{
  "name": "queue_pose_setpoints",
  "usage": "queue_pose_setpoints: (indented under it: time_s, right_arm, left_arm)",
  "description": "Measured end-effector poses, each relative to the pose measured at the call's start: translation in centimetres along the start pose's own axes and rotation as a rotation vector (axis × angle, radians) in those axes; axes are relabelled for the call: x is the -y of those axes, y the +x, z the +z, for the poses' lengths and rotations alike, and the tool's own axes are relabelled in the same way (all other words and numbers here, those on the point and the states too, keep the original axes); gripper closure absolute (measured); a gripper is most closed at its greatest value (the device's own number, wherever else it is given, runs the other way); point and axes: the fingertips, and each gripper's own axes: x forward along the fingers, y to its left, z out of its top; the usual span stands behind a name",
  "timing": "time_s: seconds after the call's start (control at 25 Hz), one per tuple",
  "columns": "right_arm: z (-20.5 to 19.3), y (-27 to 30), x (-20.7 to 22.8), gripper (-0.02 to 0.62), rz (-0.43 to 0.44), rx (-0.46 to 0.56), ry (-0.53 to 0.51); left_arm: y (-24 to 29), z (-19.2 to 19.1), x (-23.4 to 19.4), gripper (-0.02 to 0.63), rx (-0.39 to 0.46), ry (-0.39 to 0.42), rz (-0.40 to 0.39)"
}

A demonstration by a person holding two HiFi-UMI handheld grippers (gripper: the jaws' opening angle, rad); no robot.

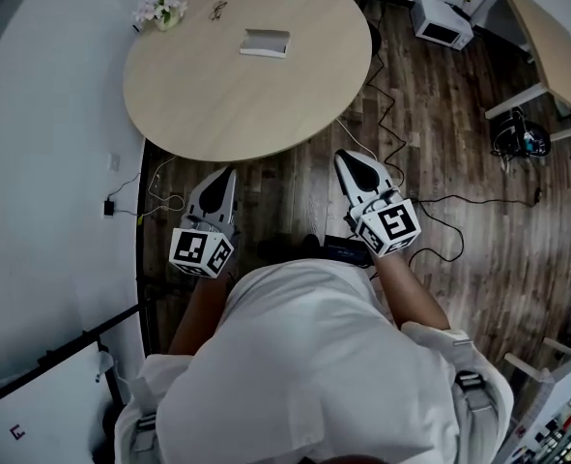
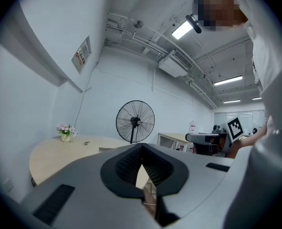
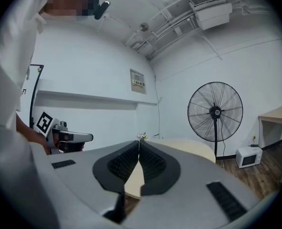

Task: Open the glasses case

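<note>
The glasses case (image 1: 266, 43), a flat grey box, lies shut on the far half of the round wooden table (image 1: 227, 104); in the left gripper view the case (image 2: 108, 149) shows as a low shape on the tabletop. My left gripper (image 1: 228, 173) (image 2: 141, 148) is shut and empty. It hangs over the floor just short of the table's near edge. My right gripper (image 1: 346, 157) (image 3: 139, 143) is also shut and empty, level with it at the right. Both point toward the table, well short of the case.
A vase of flowers (image 1: 159, 10) and a small dark item (image 1: 217, 9) sit at the table's far left. Cables (image 1: 391, 114) run over the wood floor. A microwave (image 1: 442, 22) stands on the floor, next to a second table (image 1: 548, 37). A standing fan (image 2: 135, 120) is behind.
</note>
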Motion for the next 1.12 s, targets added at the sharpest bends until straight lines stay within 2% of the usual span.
queue_pose_setpoints:
  time_s: [0.24, 0.6, 1.12]
  right_arm:
    - [0.7, 0.5, -0.5, 0.571, -0.037, -0.002, -0.006]
    - [0.8, 3.2, -2.5, 0.571, -0.022, -0.023, -0.018]
    - [0.8, 3.2, -2.9, 0.571, -0.023, -0.030, -0.022]
  left_arm:
    - [-0.1, 0.8, -0.6, 0.592, 0.002, 0.015, -0.044]
    - [-0.8, 0.1, -3.1, 0.592, -0.009, -0.018, -0.044]
    - [-0.9, 0.4, -3.3, 0.592, -0.009, -0.014, -0.053]
